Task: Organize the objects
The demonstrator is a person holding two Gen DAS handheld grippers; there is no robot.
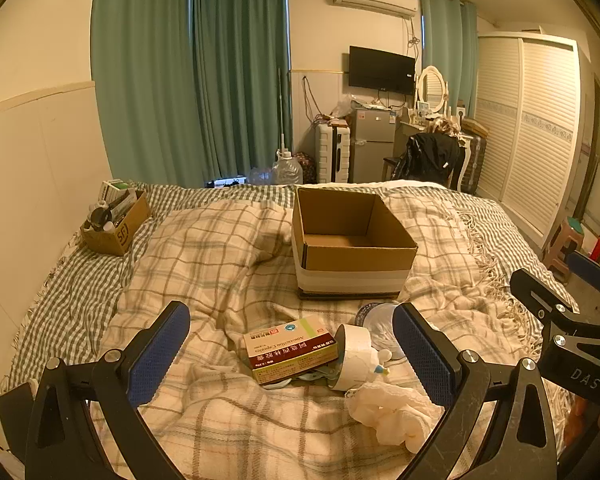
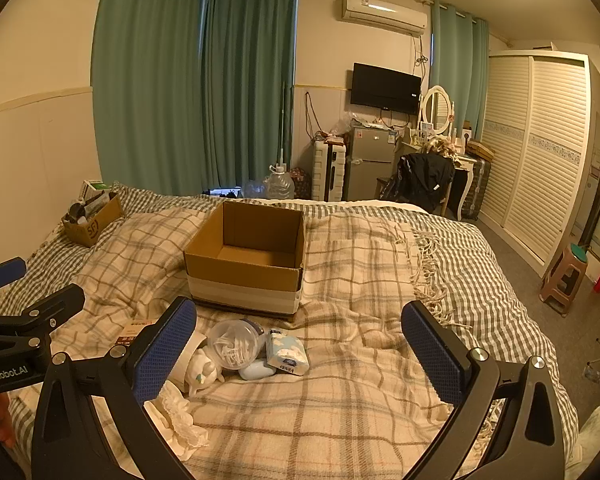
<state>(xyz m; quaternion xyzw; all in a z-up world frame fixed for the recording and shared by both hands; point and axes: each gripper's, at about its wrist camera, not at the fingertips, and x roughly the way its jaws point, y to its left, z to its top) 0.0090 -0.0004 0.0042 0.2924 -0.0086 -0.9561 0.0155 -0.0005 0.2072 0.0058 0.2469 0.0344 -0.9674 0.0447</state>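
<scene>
An open, empty cardboard box [image 1: 352, 240] [image 2: 248, 256] stands on the plaid blanket. In front of it lies a small pile: a medicine box [image 1: 290, 350], a white tape roll [image 1: 354, 354], a clear cotton-swab jar [image 2: 234, 342] [image 1: 380, 320], a tissue pack [image 2: 288, 352], a pale blue case [image 2: 256, 370], a white figurine [image 2: 202, 372] and a crumpled white cloth [image 1: 392, 414] [image 2: 176, 416]. My left gripper [image 1: 292, 356] is open and empty, its jaws either side of the pile. My right gripper [image 2: 300, 344] is open and empty, to the right of the pile.
A smaller cardboard box [image 1: 116, 224] [image 2: 92, 220] full of items sits at the bed's far left by the wall. The bed's right edge drops to the floor, where a plastic stool [image 2: 564, 280] stands. Each gripper shows at the other view's edge.
</scene>
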